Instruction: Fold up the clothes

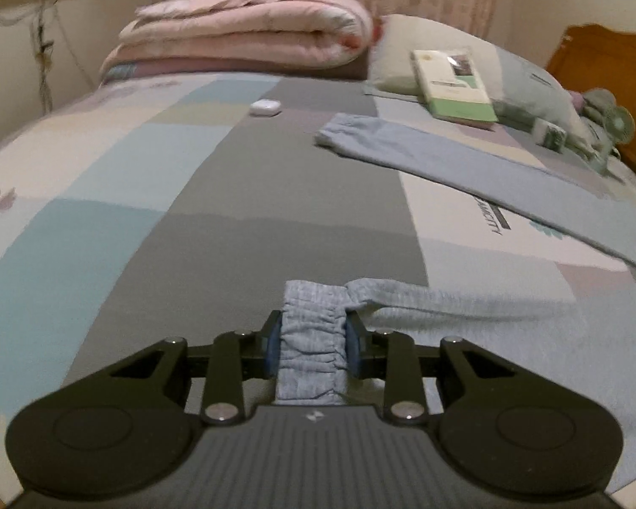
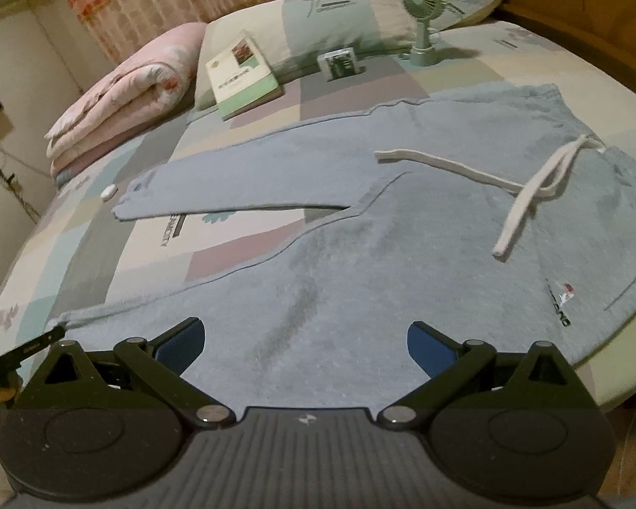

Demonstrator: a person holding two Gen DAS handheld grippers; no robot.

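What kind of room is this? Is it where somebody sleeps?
Most likely a bedroom. There is a bed with a patchwork sheet, a pillow at its head, and a folded pink quilt by the curtain. Blue trousers lie spread on it for folding.

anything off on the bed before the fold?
Minor: the white drawstring trails loose across the light blue fleece sweatpants. A green-covered book, small green desk fan and white earbud case lie close by. Nothing damaged.

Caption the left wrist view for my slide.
Left tool grips the sweatpants' elastic cuff over the patchwork bed.
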